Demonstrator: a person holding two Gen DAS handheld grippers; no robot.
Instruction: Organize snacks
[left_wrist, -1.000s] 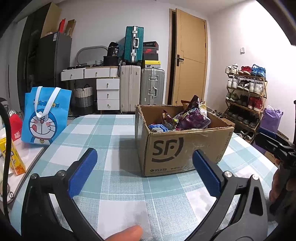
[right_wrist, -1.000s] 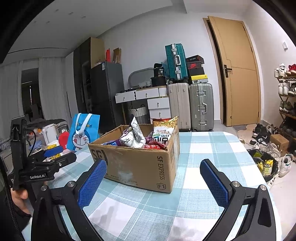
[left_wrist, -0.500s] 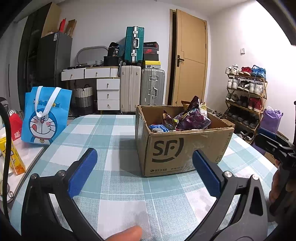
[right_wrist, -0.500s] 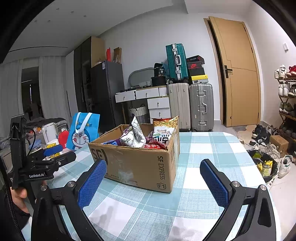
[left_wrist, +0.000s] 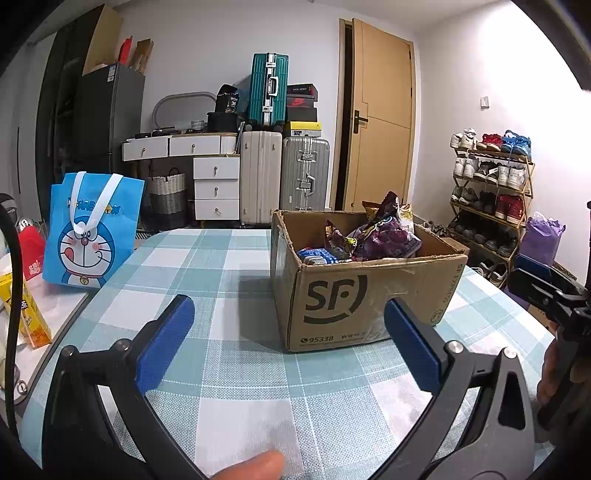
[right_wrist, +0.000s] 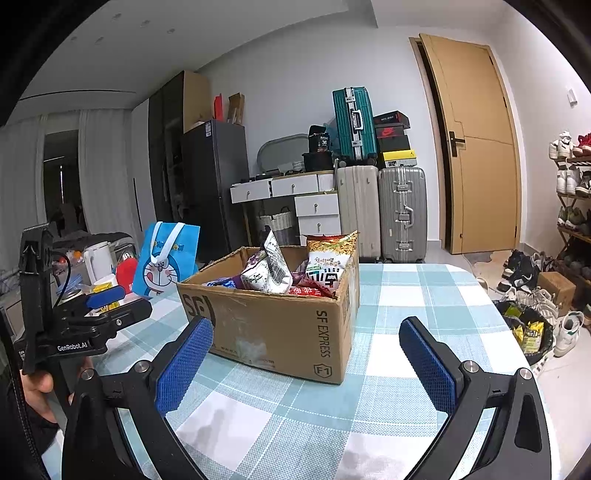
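From the left wrist view, the left gripper hovers above the checked tablecloth of the table with its blue pads spread wide and nothing between them; the cardboard box stands ahead and slightly to the right, out on the table's middle, holding a purple snack bag and a blue packet that rise above its rim; a blue cartoon tote bag stands upright near the table's left edge, well apart from the box; the right gripper shows at the right edge of the view, beside the box.

From the right wrist view, the right gripper is likewise wide open and empty, low over the table; the cardboard box sits just ahead and to the left, one corner facing the camera; a white snack bag and a noodle-print bag stick up from it; the left gripper is at the left, nearer the tote bag by the far left edge.
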